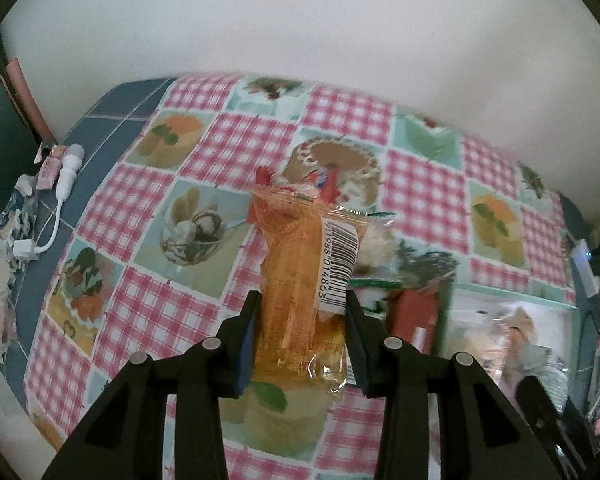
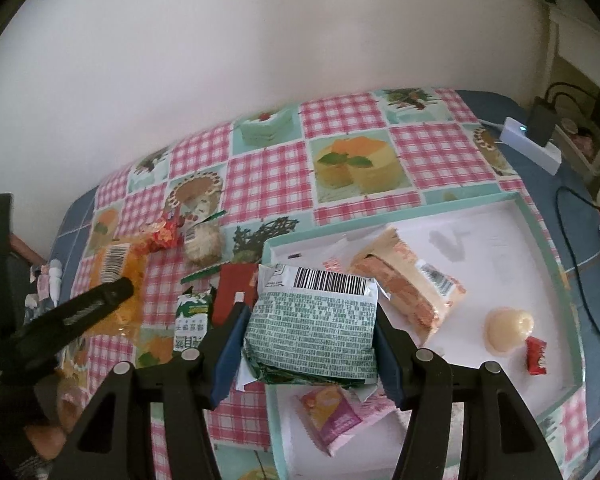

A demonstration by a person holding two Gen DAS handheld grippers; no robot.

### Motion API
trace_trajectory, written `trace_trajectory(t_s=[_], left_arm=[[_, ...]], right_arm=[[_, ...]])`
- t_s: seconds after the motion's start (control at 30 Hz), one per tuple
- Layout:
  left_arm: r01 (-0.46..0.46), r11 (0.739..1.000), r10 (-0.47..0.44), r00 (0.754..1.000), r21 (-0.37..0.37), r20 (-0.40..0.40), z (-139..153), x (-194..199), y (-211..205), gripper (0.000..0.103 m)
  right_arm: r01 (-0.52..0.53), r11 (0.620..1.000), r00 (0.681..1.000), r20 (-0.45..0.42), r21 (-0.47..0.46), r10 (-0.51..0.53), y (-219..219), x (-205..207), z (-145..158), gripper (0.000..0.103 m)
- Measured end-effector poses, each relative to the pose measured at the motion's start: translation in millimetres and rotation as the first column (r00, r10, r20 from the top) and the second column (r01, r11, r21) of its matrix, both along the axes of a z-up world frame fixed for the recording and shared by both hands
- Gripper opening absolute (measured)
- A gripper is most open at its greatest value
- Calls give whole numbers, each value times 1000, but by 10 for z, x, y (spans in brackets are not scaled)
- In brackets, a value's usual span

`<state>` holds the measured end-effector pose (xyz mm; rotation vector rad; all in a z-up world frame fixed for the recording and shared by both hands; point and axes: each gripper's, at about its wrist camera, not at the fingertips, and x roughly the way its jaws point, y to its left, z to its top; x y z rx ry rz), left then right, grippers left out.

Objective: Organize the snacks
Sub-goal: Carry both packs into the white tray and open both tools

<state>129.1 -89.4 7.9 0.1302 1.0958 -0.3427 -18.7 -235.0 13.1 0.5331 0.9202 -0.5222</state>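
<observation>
We have the orange pack [image 1: 300,280] pinched lengthwise in the left claw [image 1: 302,316] — the tray [image 2: 556,256] lies rightward (right claw [image 2: 310,328] grips a green pack [image 2: 312,328]).

1. I see a plain white wall [image 1: 300,40] behind the table [image 2: 540,184], evenly lit, without hard shadows.
2. The table top is blue with pale grid lines, and a cloth [image 2: 268,172] of pink gingham and cake pictures covers most of it.
3. At the left edge lie a white cable [image 1: 66,176] and some torn paper scraps [image 1: 16,216].
4. At the far right corner a white power strip [image 2: 532,148] holds a black adapter [image 2: 542,122], with black cords trailing off.
</observation>
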Motion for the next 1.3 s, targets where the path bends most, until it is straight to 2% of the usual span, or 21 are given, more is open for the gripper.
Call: trace_trajectory(t_s=[0.23, 0.6, 0.8, 1.17, 1.23, 1.3], left_arm=[[73, 994, -72, 997, -78, 14, 275, -253, -237, 41], [203, 969, -210, 977, -137, -33, 331, -555, -646, 41], [294, 937, -312, 947, -189, -74, 291, -793, -923, 41], [455, 857, -497, 854, -240, -153, 109, -1376, -1478, 41], [458, 856, -500, 851, -239, -162, 83, -1405, -1502, 44], [450, 864, -489, 857, -225, -164, 66, -1398, -1498, 47]], right_arm=[[82, 996, 997, -10, 40, -82, -290, -197, -3, 62], [285, 958, 958, -34, 41, -284, -903, -663, -61, 62], [361, 932, 932, -43, 25, -360, -1165, -883, -105, 62], [415, 910, 909, -63, 24, -413, -1368, -1089, -209, 62], [416, 909, 908, -64, 23, -414, -1378, -1099, -215, 62], [417, 909, 908, -66, 24, -415, -1397, -1126, -227, 62]])
